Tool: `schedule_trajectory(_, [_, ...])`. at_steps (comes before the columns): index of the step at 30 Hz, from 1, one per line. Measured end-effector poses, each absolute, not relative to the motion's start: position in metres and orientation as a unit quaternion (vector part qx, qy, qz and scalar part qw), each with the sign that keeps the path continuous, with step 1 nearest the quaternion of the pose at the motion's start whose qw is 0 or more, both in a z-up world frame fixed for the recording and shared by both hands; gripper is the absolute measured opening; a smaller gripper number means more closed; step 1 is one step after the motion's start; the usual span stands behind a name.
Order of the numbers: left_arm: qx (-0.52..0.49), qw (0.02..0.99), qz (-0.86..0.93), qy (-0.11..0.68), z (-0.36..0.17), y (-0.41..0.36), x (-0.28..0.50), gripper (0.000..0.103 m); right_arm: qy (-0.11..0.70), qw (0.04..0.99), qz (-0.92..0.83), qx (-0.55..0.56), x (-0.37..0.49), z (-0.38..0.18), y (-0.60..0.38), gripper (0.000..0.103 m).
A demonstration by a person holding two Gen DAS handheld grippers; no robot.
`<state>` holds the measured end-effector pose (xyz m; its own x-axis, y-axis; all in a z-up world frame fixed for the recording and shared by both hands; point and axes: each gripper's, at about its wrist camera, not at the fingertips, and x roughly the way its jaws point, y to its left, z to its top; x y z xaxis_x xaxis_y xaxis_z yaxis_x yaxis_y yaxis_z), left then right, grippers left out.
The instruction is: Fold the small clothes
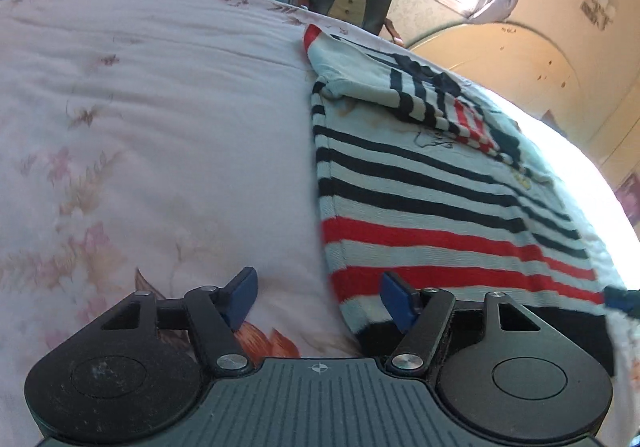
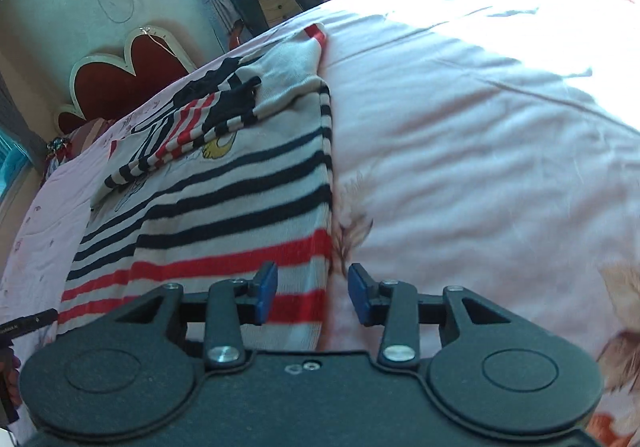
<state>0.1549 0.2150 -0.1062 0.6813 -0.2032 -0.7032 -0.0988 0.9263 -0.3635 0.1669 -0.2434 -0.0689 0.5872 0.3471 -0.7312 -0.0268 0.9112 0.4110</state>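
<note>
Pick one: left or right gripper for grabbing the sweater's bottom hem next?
Both straddle a corner, so it's close. Slight edge to the right gripper: open, its view squarer to the striped sweater's side edge. The left gripper, also open, views its edge more obliquely. Probably a two-gripper fold.

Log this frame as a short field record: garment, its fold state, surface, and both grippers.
garment: striped sweater, navy and red stripes on pale knit
fold state: sleeves folded in across the chest, body still full length
surface: pink floral bedspread
left gripper: open, over the sweater's hem corner, holding nothing
right gripper: open, straddling the sweater's other side edge near the hem, holding nothing
</note>
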Motion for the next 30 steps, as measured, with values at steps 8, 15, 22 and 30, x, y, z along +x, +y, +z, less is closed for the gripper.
schedule_trajectory(8, [-0.301,0.857,-0.114,0.403,-0.13,0.205,0.146,0.053,0.456,0.841,0.126,0.262,0.137,-0.084,-0.242,0.036])
schedule_trajectory(15, [-0.34,0.843,-0.122,0.398,-0.14,0.194,0.159,0.039,0.461,0.829,0.159,0.274,0.14,-0.092,-0.228,0.031])
schedule_trajectory(22, [-0.317,0.851,-0.126,0.4,-0.137,0.189,0.159,0.037,0.465,0.822,0.165,0.283,0.136,-0.093,-0.233,0.029])
schedule_trajectory(30, [-0.284,0.864,-0.108,0.402,-0.133,0.182,0.16,0.005,0.462,0.836,0.146,0.258,0.14,-0.091,-0.224,0.006])
